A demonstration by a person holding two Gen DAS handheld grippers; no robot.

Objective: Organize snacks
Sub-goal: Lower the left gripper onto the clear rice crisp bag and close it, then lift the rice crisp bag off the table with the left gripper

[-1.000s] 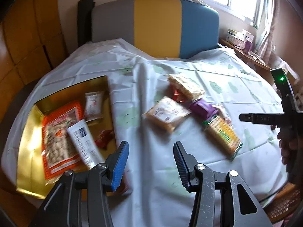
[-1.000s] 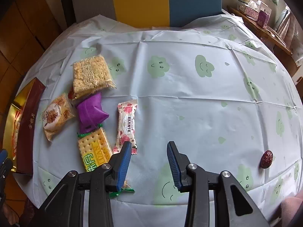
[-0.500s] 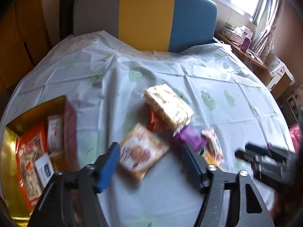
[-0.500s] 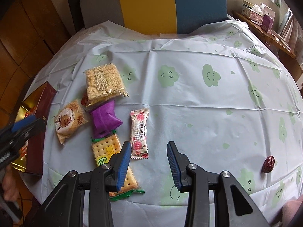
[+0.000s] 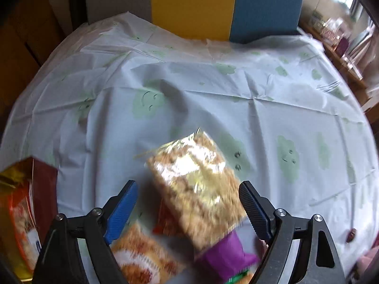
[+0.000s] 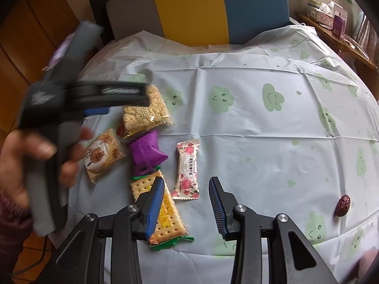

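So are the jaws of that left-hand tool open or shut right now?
Open. The left gripper has just been widening its jaws, which now straddle the rice-cracker packet without pressing on it.

Tablecloth (image 6: 248,123): thin, smooth plastic sheet, creased, faintly shiny, at centre frame. Rice-cracker pack (image 5: 196,184): clear glossy film over a rough, grainy cake, lower centre. Purple packet (image 6: 145,152): matt, smooth wrapper. Cracker pack (image 6: 163,215): transparent shiny film, bottom centre. Rose-print bar (image 6: 187,169): smooth printed plastic wrap. Gold box (image 5: 14,182): glossy foil lining, lower left. Right gripper (image 6: 186,203): matt black plastic body, ribbed blue pads (image 6: 155,204), bright metal screws. Cabinet (image 6: 30,28): smooth wood panels, upper left.
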